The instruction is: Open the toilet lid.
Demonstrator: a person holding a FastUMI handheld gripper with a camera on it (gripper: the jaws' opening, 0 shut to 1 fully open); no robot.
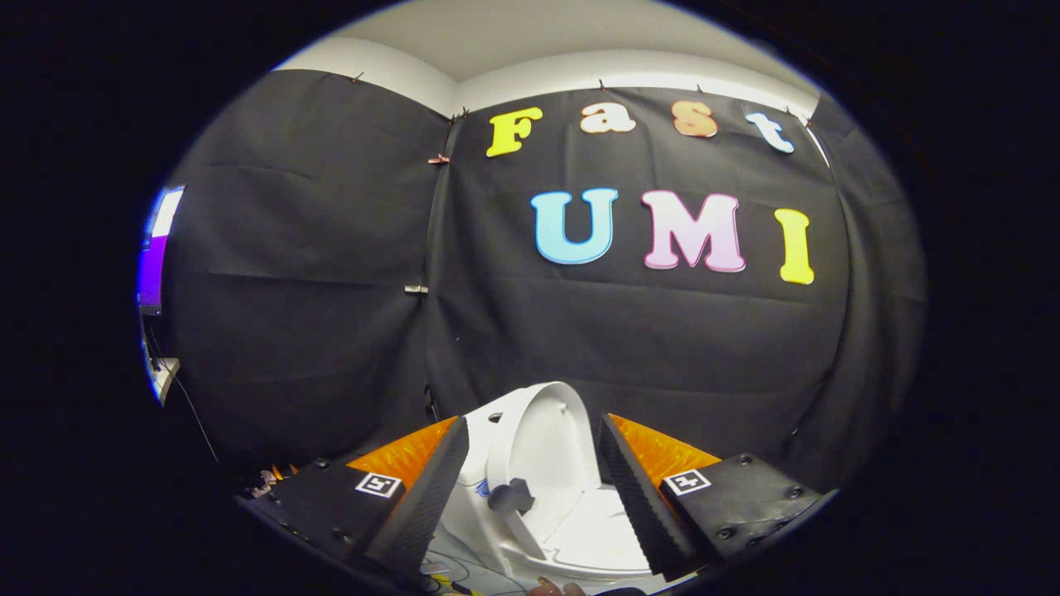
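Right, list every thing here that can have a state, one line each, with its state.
toilet lid: raised, standing about upright behind the bowl.
lid knob: free, on the raised lid's edge, nothing touching it.
toilet seat: down on the bowl.
gripper: open, fingers spread to either side of the lid, holding nothing.

My gripper (534, 484), at the frame's bottom, has two ridged wedge-shaped fingers (426, 492), black screw-studded mounts, and square black-and-white marker tags (379, 484).
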